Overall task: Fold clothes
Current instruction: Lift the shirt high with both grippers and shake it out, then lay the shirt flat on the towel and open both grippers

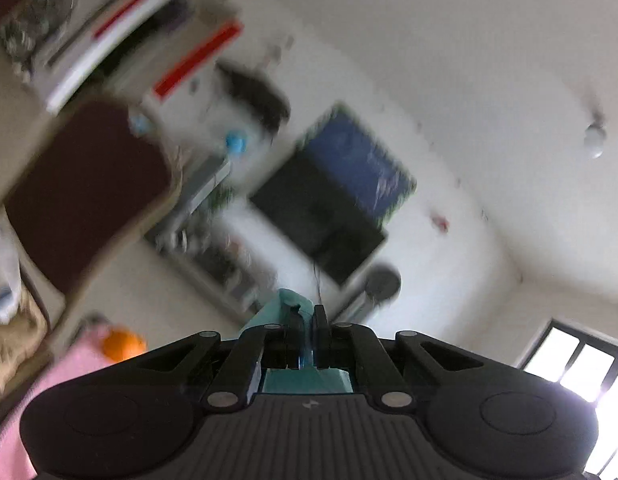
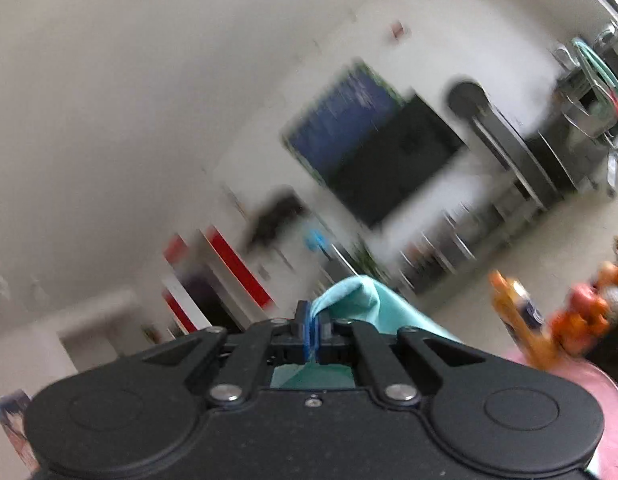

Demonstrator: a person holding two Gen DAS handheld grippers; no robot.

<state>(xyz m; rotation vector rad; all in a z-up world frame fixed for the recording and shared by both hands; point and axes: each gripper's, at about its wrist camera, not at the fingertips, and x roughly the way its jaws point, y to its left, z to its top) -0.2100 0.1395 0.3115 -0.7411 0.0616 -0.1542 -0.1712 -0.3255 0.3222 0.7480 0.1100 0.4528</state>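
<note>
The left gripper (image 1: 307, 316), black plastic with two slim fingers, points out level across the room, tilted over on its side, its jaws pinched tight on a fold of teal cloth (image 1: 287, 300). The matching black right gripper (image 2: 312, 316) is likewise level and rolled sideways, jaws clamped on the same teal cloth (image 2: 361, 300).

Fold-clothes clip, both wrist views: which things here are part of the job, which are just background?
Job:
- teal cloth, pinched in both tools
- left tool, shut on the cloth
- right tool, shut on the cloth

Background:
- wall screen
- red-and-white shelves
- pink cover
- orange toys, blurred
- window
</note>
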